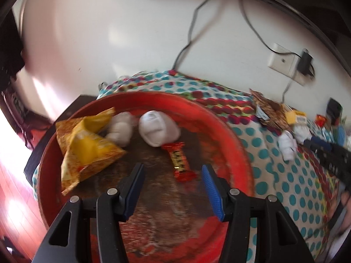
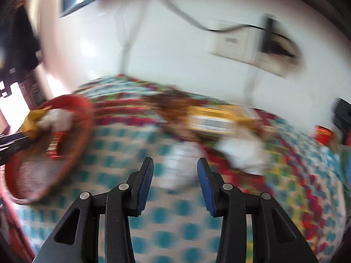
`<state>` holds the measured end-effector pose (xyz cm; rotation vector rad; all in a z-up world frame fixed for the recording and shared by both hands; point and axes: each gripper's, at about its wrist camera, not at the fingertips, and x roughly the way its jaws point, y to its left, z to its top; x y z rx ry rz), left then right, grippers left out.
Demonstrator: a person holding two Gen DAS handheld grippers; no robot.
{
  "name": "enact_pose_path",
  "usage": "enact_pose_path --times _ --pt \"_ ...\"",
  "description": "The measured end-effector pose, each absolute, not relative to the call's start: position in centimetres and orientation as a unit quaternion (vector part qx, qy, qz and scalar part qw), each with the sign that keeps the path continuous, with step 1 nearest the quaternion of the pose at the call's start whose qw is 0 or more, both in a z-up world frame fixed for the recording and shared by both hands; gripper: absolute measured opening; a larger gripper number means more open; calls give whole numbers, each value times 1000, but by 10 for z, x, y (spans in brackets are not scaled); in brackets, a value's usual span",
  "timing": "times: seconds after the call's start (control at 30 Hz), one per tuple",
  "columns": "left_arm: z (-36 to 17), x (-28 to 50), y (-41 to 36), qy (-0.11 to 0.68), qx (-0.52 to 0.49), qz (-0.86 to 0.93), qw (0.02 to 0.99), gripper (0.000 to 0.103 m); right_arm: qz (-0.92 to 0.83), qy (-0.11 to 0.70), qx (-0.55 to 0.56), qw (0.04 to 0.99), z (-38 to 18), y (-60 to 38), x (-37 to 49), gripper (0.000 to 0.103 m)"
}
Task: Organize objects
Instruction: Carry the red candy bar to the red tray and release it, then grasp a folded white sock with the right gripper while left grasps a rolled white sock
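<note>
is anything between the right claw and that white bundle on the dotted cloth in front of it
Nothing visible. The right claw stands open and empty, and the white bundle lies on the dotted cloth straight beyond its tips. The picture is blurred, but only bare cloth shows in the gap; the yellow packet lies farther back.

No legible txt; red candy wrapper [image 1: 179, 161] print too blurred.

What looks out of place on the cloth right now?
Snack packets and white pouches lie heaped at the cloth's far right, still outside the red tray. Nothing looks spilled or damaged.
</note>
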<state>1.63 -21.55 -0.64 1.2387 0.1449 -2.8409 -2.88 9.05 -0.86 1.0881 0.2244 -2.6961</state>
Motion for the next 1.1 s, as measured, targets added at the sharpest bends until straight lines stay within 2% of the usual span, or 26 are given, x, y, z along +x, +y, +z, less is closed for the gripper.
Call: enact_pose_path --times 0.2,0.27,0.33,0.4,0.7,0.8,0.93,1.1 --pt "-6 20 -179 -23 381 -924 14 55 -916 57 390 73 -25 141 -58 44" --pt "-7 22 -170 -36 379 -925 11 55 -916 52 392 72 -29 148 -65 49" --pt "-8 24 -163 -44 378 -925 6 55 -917 53 388 70 -31 149 -71 61" --pt "-10 24 -156 -56 375 -925 1 55 -918 46 387 77 -34 151 -79 66" --pt "-22 23 -124 -113 380 -918 -21 55 -910 58 401 90 -54 137 -103 67" --pt "-21 22 -114 -127 383 -915 -23 55 -909 67 402 88 -58 134 -106 65" --pt "-18 18 -99 -126 383 -915 -30 55 -910 65 401 87 -58 137 -105 52" --pt "-16 6 -74 -108 394 -911 -57 55 -912 56 396 94 -55 148 -92 44"
